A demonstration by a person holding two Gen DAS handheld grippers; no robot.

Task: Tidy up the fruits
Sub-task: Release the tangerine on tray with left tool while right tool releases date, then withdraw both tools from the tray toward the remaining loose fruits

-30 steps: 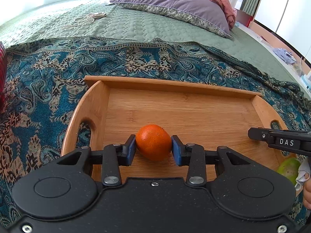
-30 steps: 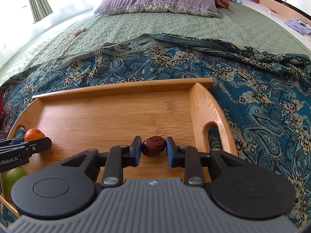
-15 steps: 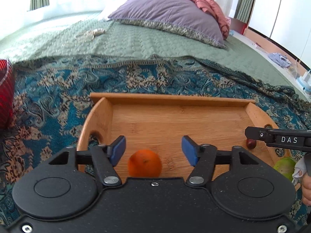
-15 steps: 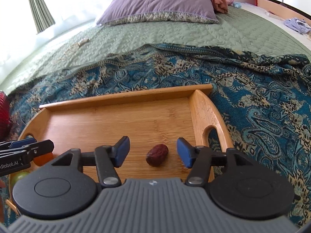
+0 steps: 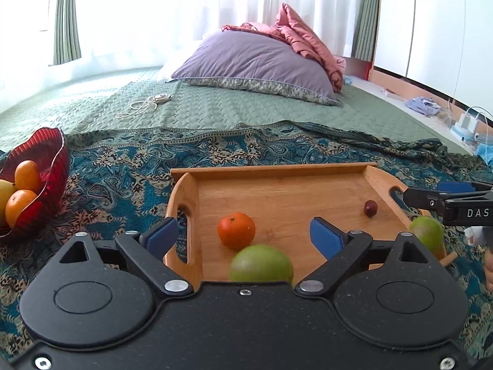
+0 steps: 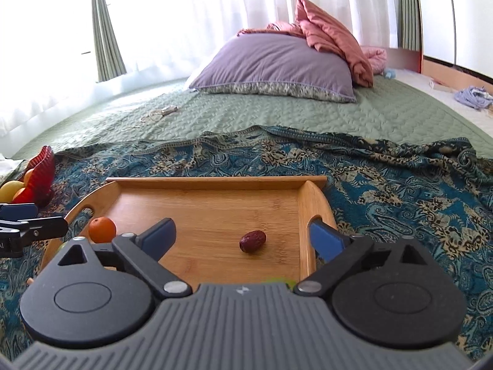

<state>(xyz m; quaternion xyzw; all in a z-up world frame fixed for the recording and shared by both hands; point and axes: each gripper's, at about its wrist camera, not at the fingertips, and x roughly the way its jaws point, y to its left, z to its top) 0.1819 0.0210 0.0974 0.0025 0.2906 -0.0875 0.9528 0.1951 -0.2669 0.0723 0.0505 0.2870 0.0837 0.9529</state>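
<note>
A wooden tray (image 5: 277, 171) (image 6: 215, 180) lies on a patterned blue cloth. On it are an orange (image 5: 236, 230) (image 6: 102, 229), a dark red date (image 5: 370, 208) (image 6: 252, 240) and two green fruits (image 5: 261, 263) (image 5: 426, 234) near its front edge. My left gripper (image 5: 245, 236) is open and empty, raised behind the orange. My right gripper (image 6: 243, 236) is open and empty, raised behind the date. The right gripper also shows at the right edge of the left wrist view (image 5: 446, 203).
A red glass bowl (image 5: 46, 185) (image 6: 41, 169) with oranges and a yellow fruit stands left of the tray. Beyond it lie a green quilt (image 5: 215, 108), a purple pillow (image 5: 255, 61) and a cord (image 5: 148, 103).
Both grippers opened and let go of their fruit. The orange and the date now rest on the tray. Both grippers have pulled back and up, so the bowl and green fruits come into view.
</note>
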